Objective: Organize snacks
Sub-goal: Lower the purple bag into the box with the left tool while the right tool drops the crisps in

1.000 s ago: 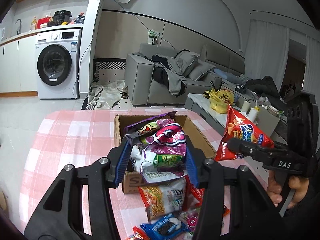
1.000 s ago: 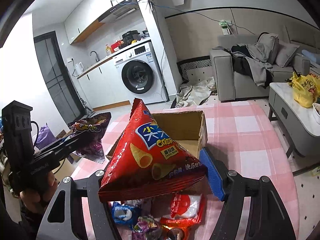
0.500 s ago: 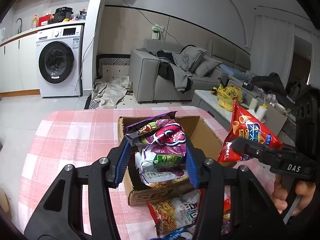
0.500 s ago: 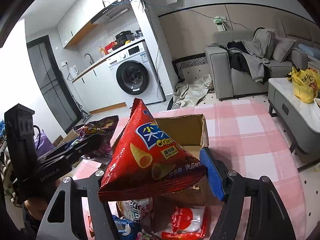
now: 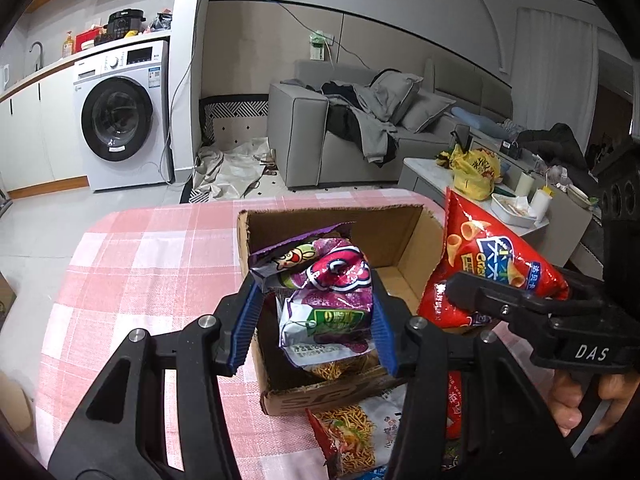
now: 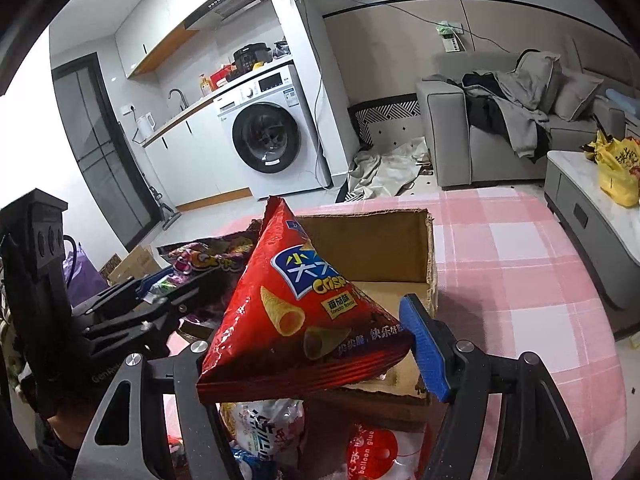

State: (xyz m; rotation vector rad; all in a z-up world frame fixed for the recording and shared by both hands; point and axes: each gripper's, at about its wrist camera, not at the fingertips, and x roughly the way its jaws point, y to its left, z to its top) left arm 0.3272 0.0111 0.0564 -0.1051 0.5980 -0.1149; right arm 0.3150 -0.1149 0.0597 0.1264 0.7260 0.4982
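Behind everything sits a grey sofa (image 5: 360,128) heaped with clothes and a white washing machine (image 5: 120,120) under the kitchen worktop; nearer, the counter (image 5: 152,256) wears a pink-and-white checked cloth. On it stands an open cardboard box (image 5: 400,240), its mouth facing up, with loose packets crowded against its near wall — a noodle bag (image 5: 352,436) among them.

Both hands carry snacks toward that box. The left gripper (image 5: 316,320) has its fingers drawn narrow on a bunch of purple and white snack bags (image 5: 328,292), which hangs directly over the near part of the box's opening. The right gripper (image 6: 312,356) holds a red triangular crisp bag (image 6: 296,312), fingers at a middling spread on its wide bottom seam, point upward; seen from the left wrist camera that bag sits over the box's right-hand wall rather than over its hollow.

So the deciding relation is plain: the box lies straight below and slightly ahead of the left bundle, while the red bag must yet cross inward over the rim. The left hand looks nearer to letting go. Both grippers slope forward and down, side by side, close enough that the bags could brush each other.
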